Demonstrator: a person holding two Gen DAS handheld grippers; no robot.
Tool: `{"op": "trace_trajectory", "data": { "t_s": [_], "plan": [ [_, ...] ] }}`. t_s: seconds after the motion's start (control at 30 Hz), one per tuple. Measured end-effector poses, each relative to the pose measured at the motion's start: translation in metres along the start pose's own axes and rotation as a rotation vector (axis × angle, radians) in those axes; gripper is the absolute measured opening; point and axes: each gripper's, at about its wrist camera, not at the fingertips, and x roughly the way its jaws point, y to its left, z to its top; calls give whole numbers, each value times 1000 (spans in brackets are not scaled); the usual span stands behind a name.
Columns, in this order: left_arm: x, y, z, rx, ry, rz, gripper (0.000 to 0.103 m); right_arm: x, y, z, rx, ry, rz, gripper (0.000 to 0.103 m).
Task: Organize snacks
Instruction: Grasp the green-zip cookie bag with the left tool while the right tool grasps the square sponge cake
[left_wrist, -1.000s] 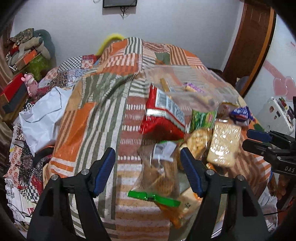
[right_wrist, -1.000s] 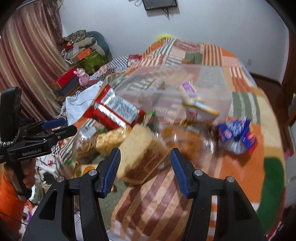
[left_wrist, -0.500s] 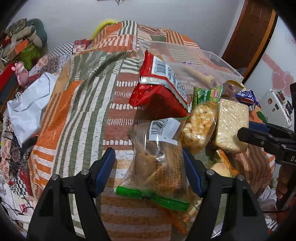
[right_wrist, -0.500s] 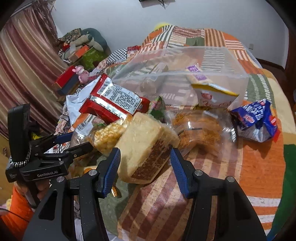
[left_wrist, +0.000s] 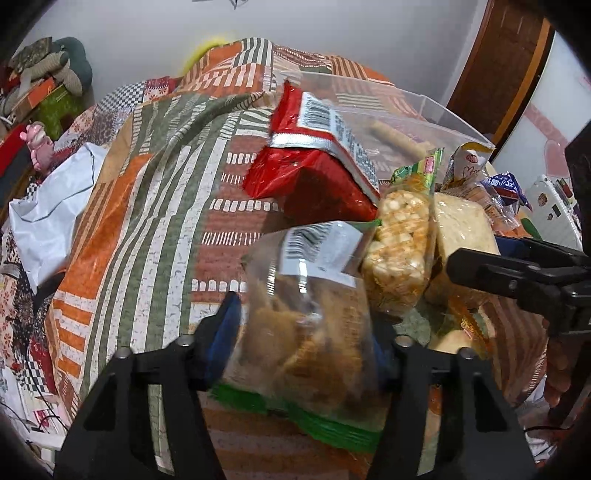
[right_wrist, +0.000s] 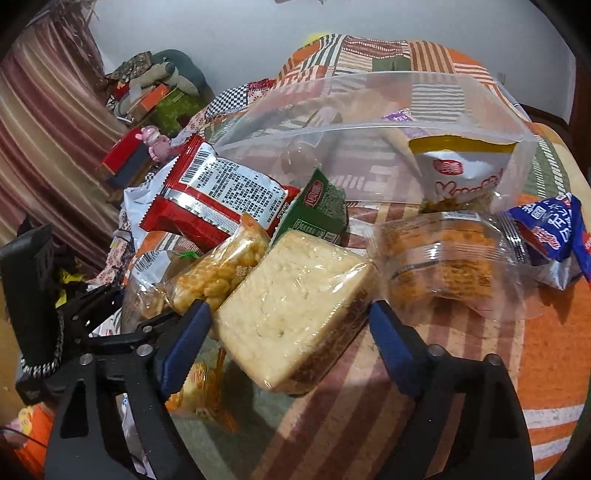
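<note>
Both hand-held grippers over the snack pile on the bed; neither has a firm hold yet.

Left hand-held gripper (left_wrist: 306, 328): jaws closing around the clear biscuit bag (left_wrist: 310, 325), contact not confirmed. Right hand-held gripper (right_wrist: 290, 332): jaws opening, straddling the wrapped cake slice (right_wrist: 295, 314), pads clear of it. Both lie on the patchwork bedspread (left_wrist: 147, 184), near the clear bin (right_wrist: 369, 129). Judgement: bag light, crinkly, slippery, contents crumble; grip mid-body gently. Cake soft; take its flat sides.
</note>
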Motion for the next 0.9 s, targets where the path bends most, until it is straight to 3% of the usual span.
{"op": "trace_trajectory", "data": {
  "t_s": [0.3, 0.67, 0.9],
  "plan": [
    [-3, -5, -2, 12, -25, 20, 49, 5, 6, -3, -70, -6, -52, 93],
    [-28, -6, -2, 11, -68, 41, 48, -11, 3, -4, -90, -58, -52, 64],
    [-51, -11, 9, 16, -123, 48, 48, -29, -6, -6, -69, -104, -37, 55]
  ]
}}
